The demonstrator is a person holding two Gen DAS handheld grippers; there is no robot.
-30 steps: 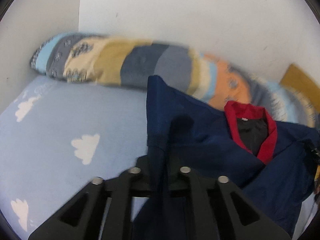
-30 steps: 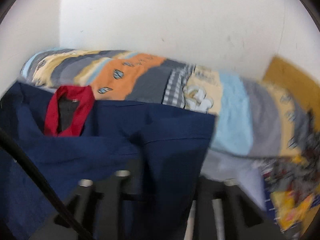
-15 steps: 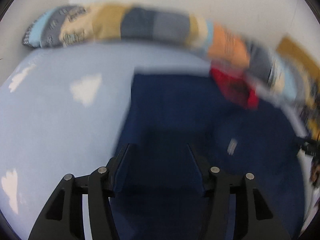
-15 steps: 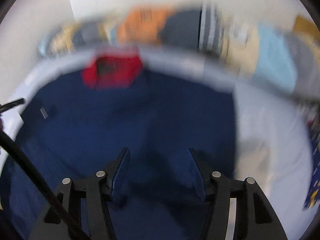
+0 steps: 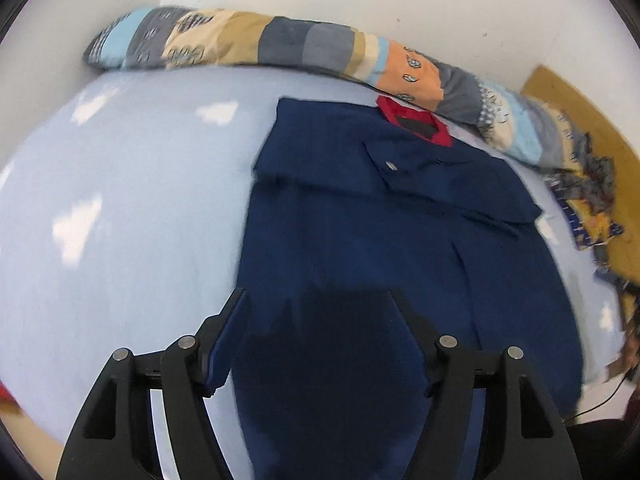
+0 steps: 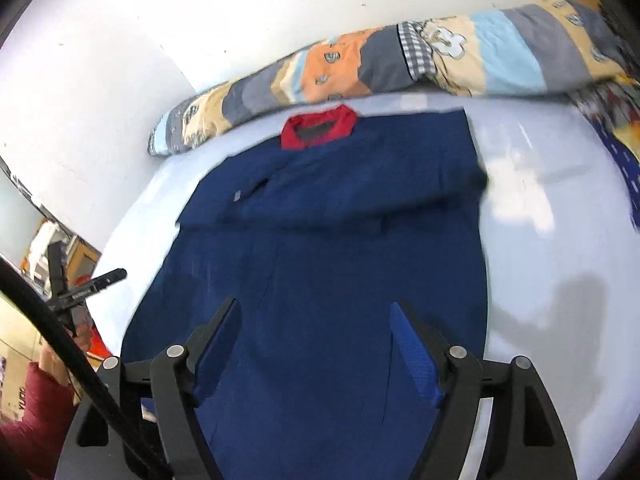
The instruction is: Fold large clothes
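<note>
1. A bed with a pale blue cloud-print sheet (image 5: 132, 216) stands against a white wall, a striped patchwork quilt roll (image 5: 280, 46) along it.
2. The large navy blue garment with red collar (image 5: 360, 216) lies flat on the sheet; its lower hem is cut off.
3. The left gripper (image 5: 316, 300) and the right gripper (image 6: 314, 312) hover above it, fingers spread apart, grasping nothing.

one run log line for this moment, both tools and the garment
left tool: open | right tool: open | navy garment: flat on bed, sleeves folded across chest | red collar: toward quilt
</note>
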